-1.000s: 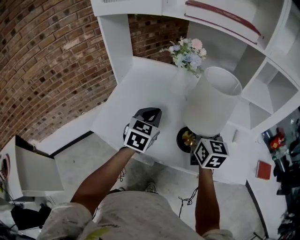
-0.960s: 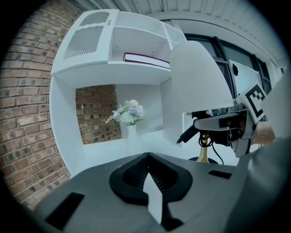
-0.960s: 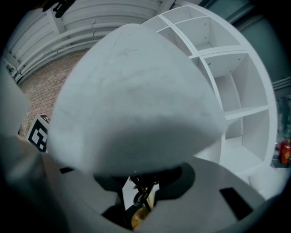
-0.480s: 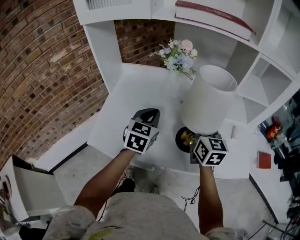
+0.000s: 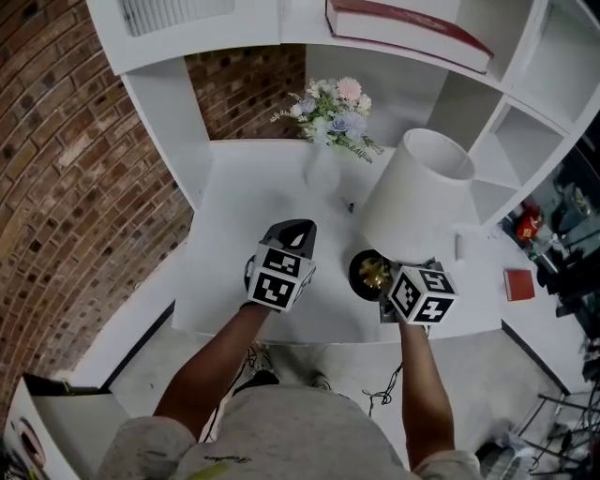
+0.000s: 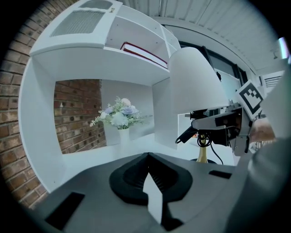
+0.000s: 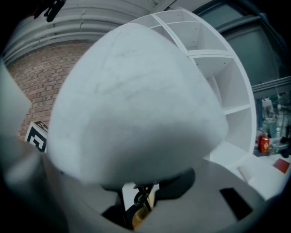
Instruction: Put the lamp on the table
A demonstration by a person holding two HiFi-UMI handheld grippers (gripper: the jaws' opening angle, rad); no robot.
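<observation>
The lamp has a white shade (image 5: pixel 417 202), a brass stem (image 5: pixel 377 274) and a round black base (image 5: pixel 361 272). My right gripper (image 5: pixel 389 286) is shut on the stem just under the shade, which fills the right gripper view (image 7: pixel 136 91). The base is over the white table (image 5: pixel 244 216) near its front edge; I cannot tell if it touches. My left gripper (image 5: pixel 295 234) hovers over the table left of the lamp, shut and empty (image 6: pixel 148 157). In its view the right gripper (image 6: pixel 204 125) clamps the stem (image 6: pixel 201 152).
A white vase of flowers (image 5: pixel 328 112) stands at the back of the table. A shelf above holds a red-edged book (image 5: pixel 403 23). White cubbies (image 5: pixel 525 141) rise on the right, a brick wall (image 5: pixel 56 187) on the left. A red box (image 5: pixel 517 283) lies at far right.
Both grippers and the lamp have moved farther in over the table. The lamp stays gripped and the left gripper stays shut.
</observation>
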